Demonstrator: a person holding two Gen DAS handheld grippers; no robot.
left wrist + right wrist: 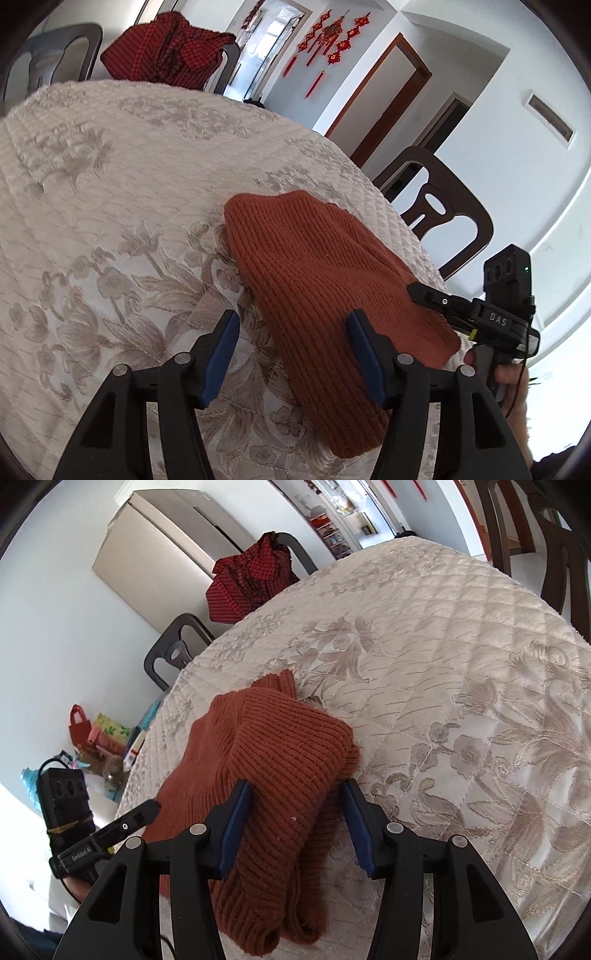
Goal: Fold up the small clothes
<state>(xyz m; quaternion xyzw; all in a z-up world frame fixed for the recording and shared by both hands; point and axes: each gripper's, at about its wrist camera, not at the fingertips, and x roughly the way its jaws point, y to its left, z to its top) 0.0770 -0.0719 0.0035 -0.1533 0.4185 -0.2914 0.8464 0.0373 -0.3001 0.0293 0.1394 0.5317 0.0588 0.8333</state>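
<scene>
A rust-orange ribbed knit garment lies bunched in folds on the quilted floral cloth of the surface, at lower centre of both views. The left gripper has its blue-padded fingers spread apart, one over the cloth, the other over the knit. The right gripper also has its fingers apart, straddling a raised fold of the garment. A red checked cloth hangs over a chair in the upper left.
</scene>
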